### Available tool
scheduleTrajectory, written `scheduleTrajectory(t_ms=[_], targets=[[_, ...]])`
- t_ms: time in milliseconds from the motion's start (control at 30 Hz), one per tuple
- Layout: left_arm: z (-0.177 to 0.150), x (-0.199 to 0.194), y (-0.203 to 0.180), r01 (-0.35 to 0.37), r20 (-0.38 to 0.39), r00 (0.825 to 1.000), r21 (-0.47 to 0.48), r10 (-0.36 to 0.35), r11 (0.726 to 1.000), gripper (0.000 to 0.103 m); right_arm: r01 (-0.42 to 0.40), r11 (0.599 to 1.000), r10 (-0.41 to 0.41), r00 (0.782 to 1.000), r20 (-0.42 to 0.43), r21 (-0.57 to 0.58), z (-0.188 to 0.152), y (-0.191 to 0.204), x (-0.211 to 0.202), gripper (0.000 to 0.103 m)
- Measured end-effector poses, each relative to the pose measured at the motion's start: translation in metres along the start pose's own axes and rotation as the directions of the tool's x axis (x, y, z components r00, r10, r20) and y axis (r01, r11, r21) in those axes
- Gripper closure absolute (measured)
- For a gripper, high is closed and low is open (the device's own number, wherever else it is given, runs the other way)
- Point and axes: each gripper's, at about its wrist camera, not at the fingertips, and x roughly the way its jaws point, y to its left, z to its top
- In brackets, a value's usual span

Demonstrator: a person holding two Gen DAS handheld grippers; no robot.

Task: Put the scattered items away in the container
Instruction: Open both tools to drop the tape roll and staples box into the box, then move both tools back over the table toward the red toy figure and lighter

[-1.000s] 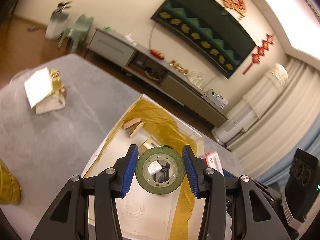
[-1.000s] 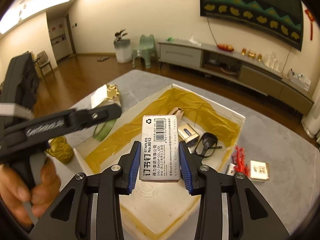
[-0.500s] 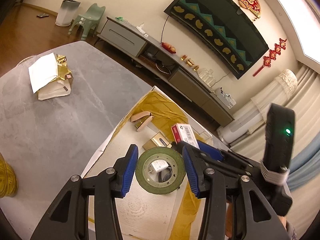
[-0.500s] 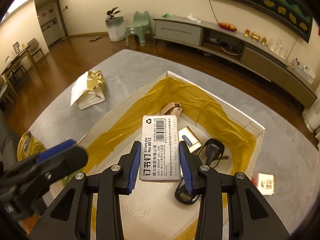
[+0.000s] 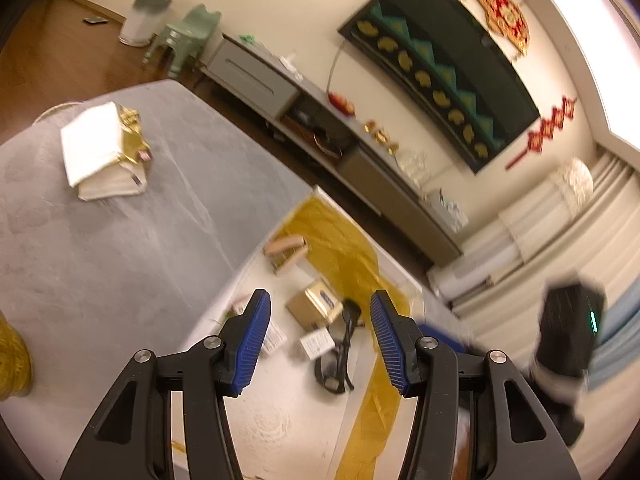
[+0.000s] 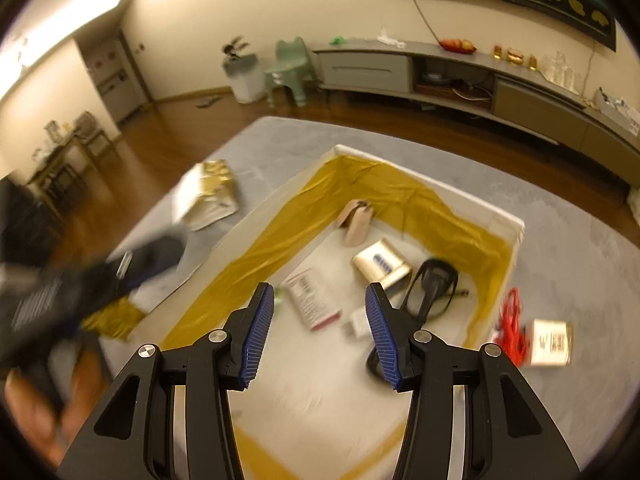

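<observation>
The white container [image 6: 480, 204] with a gold lining sits on the grey table. My right gripper [image 6: 320, 290] hangs open above it, holding nothing. Below it the staples box [image 6: 314, 298] lies on the container floor, with a sliver of the green tape roll [image 6: 280, 300] showing beside my left fingertip. My left gripper [image 5: 319, 298] is open over the same container [image 5: 224, 292], holding nothing. Inside also lie a pink stapler [image 6: 356, 220], a gold box [image 6: 382, 264], a black corded item [image 6: 434, 284] and a small white plug [image 6: 358, 326]. Outside it, to the right, lie a red cord [image 6: 510, 328] and a small barcode box [image 6: 550, 342].
A white and gold paper bag [image 5: 104, 152] lies on the far left of the table. A gold object [image 5: 12, 360] stands at the near left edge. The other gripper shows blurred in each view, with a hand [image 6: 32, 412] on it. A TV cabinet [image 6: 440, 76] lines the wall.
Both grippers have opened. The green tape roll left my left gripper and the staples box left my right gripper; both now lie in the container. The left gripper has drawn away to the left.
</observation>
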Motion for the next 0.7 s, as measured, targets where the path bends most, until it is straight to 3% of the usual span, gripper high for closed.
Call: scheduleTrajectory(t_ms=[100,200,300,500,700], targets=[[0.006,-0.012,0.006,-0.008,0.055,0.998,-0.005,0.008,1.0,0.049,-0.032,0.997,0.038,0.996,0.079,-0.072,-0.032,0.007,-0.036,0.052],[0.004,-0.013,0.003,-0.004,0.057,0.998,0.022,0.003,1.0,0.049,-0.032,0.994,0.048,0.986,0.162,-0.105,-0.062,0.003,-0.057,0.052],[-0.002,-0.01,-0.006,0.0,0.043,0.999,0.065,-0.003,0.998,0.049,-0.045,0.995,0.056,0.991,0.123,-0.092,-0.069,-0.003,-0.051,0.052],[-0.015,-0.01,-0.037,-0.005,0.049,0.999,0.178,-0.004,0.984,0.049,-0.068,0.995,0.078,0.986,0.145,-0.071,-0.074,-0.013,-0.062,0.052],[-0.034,-0.007,-0.071,-0.033,0.044,0.999,0.311,0.02,0.95,0.049,-0.065,0.996,0.074,0.986,0.147,-0.064,-0.089,-0.027,-0.069,0.052]])
